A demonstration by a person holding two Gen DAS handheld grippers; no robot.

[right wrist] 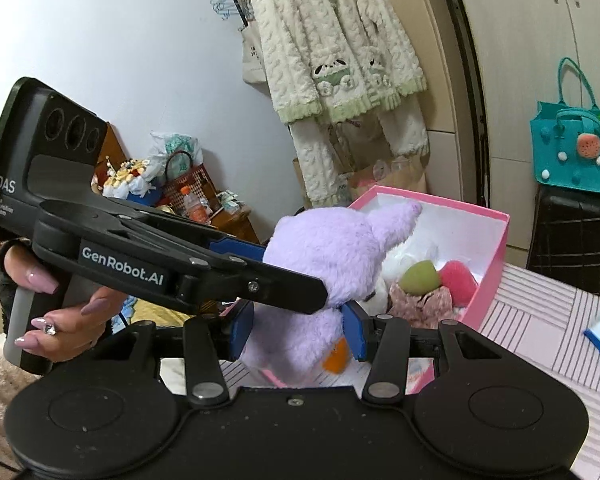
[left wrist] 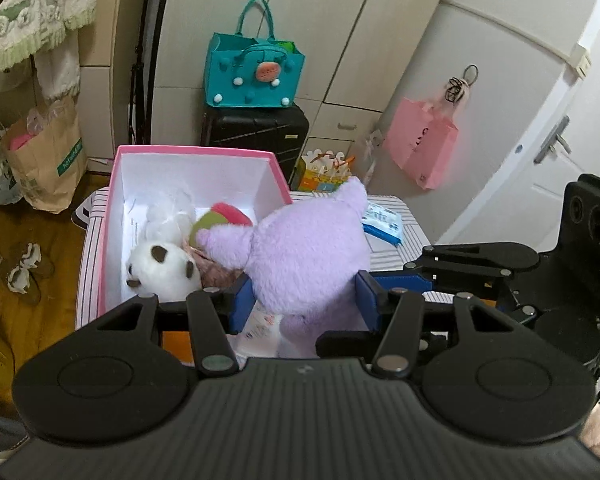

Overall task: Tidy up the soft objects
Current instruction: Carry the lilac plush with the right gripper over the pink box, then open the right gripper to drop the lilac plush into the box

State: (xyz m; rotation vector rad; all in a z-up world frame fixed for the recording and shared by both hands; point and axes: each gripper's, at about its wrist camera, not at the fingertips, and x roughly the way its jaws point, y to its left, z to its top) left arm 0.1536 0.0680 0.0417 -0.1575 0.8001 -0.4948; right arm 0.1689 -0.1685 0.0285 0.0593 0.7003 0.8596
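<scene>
The plush [left wrist: 312,256] hangs between both grippers, left gripper [left wrist: 305,300] and right gripper [right wrist: 298,330], just before the box [left wrist: 120,184]. In the box lie a panda [left wrist: 162,270] and other toys. The box sits on a table [right wrist: 540,320], a packet [left wrist: 382,222] to its right.

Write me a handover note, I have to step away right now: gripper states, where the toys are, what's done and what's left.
Left gripper: shut on the purple plush.
Right gripper: shut on the same plush, from the other side.
The plush hangs at the near edge of the pink box, not yet inside.
Done: a white plush and red-green toy lie in the box.
Left: lower the purple plush in and release.
</scene>
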